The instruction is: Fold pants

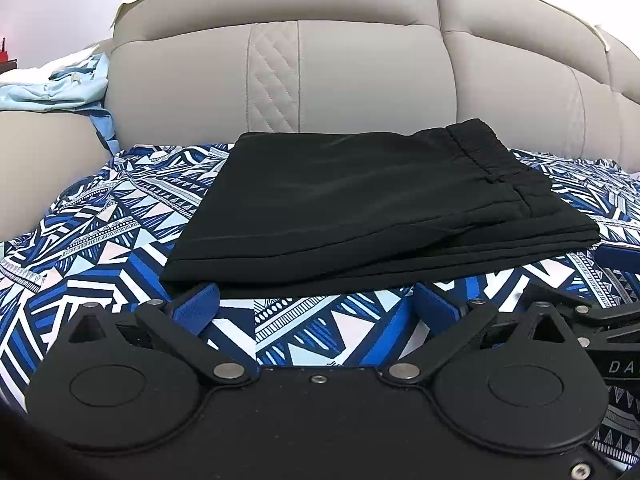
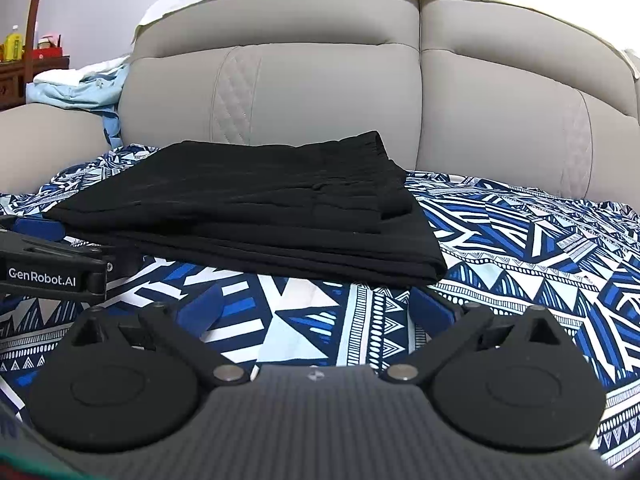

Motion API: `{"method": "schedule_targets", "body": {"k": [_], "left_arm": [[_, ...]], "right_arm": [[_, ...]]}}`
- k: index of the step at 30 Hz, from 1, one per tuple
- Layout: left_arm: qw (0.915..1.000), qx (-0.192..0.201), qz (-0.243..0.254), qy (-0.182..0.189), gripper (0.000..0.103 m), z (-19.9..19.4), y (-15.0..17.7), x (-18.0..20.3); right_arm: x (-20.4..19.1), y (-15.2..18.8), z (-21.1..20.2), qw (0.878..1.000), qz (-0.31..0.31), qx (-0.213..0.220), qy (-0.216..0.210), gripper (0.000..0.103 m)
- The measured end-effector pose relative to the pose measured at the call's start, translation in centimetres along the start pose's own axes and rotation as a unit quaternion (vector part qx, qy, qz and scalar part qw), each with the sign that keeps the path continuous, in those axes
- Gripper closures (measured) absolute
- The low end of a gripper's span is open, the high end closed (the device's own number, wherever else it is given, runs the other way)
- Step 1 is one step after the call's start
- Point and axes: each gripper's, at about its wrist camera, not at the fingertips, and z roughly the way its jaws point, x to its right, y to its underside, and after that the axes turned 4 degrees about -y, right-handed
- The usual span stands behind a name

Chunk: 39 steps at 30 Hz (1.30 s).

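The black pants (image 1: 360, 208) lie folded in a flat stack on the blue-and-white patterned sheet (image 1: 100, 240), elastic waistband at the back right. They also show in the right wrist view (image 2: 248, 208). My left gripper (image 1: 316, 304) is open and empty, its blue pads just short of the stack's near edge. My right gripper (image 2: 316, 308) is open and empty, a little in front of the stack's near right corner. Each gripper shows in the other's view, the right one (image 1: 592, 320) at the right edge and the left one (image 2: 52, 260) at the left edge.
A grey padded headboard (image 1: 360, 72) rises behind the pants. Light blue and white clothes (image 1: 60, 84) lie on the bed's left side (image 2: 80, 88). A wooden shelf with bottles (image 2: 16, 48) stands at far left.
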Motion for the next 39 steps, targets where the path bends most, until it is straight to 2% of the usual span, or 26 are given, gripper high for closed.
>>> {"method": "schedule_targets", "body": {"k": [15,39], "left_arm": [[1.0000,-0.002,-0.002,0.000,0.000,0.06,-0.04,-0.15],[1.0000,-0.001,-0.003,-0.002,0.000,0.00,0.07,-0.10]], "right_arm": [[0.58,0.10,-0.17,1.000,0.021,0.006,0.004,0.000],[0.58,0.08,-0.22,1.000,0.020,0.005,0.004,0.000]]}}
